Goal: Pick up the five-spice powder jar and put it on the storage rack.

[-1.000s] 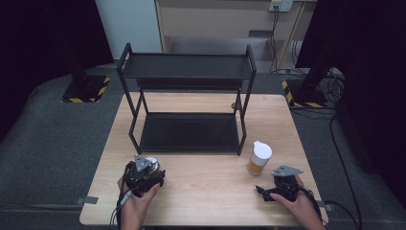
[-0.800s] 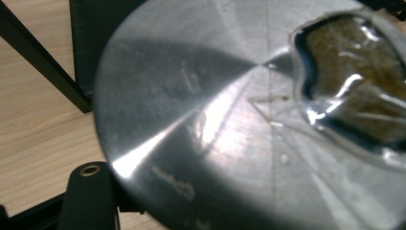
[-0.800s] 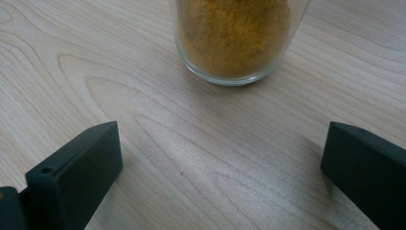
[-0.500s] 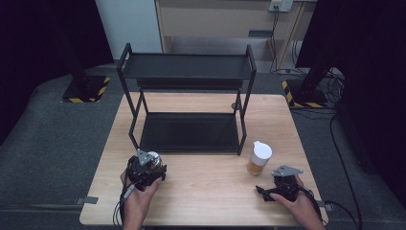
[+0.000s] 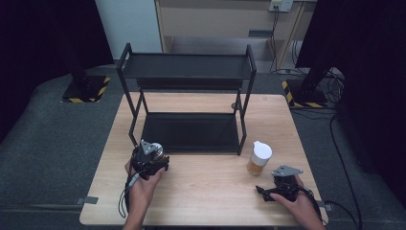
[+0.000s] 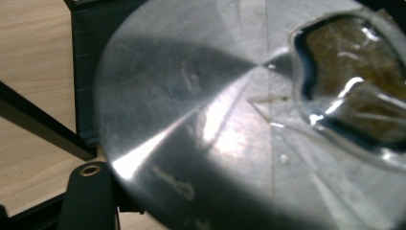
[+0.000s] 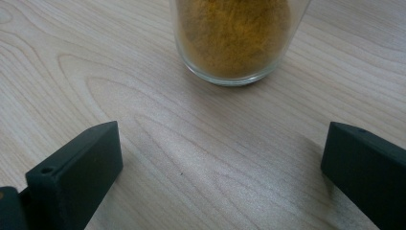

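Risk sits mostly with the silver-lidded jar [image 6: 230, 124] that my left gripper [image 5: 149, 162] is clenched on, left of centre in the high view, just in front of the lower shelf of the black rack [image 5: 189, 132]. In the left gripper view the lid fills the frame so closely that I cannot see how much of the jar the jaws cover. If the hold is shallow, the jar could tip or slide out as I carry it toward the shelf, and it could clip the rack's front leg [image 5: 138, 120], which stands close by.

My right gripper [image 5: 277, 189], at the lower right of the high view, is released, with its 2 jaws spread wide on the wooden table [image 5: 210, 191]. The white-capped spice jar [image 5: 259, 158] stands just ahead of it, untouched. A careless push forward could knock that jar over before the jaws get around it.

Hard to make out: the jar's body under the lid, and the brownish patch at the upper right of the left gripper view, which may be a torn seal or a reflection. The spice jar's cap is cut off at the top of the right gripper view.
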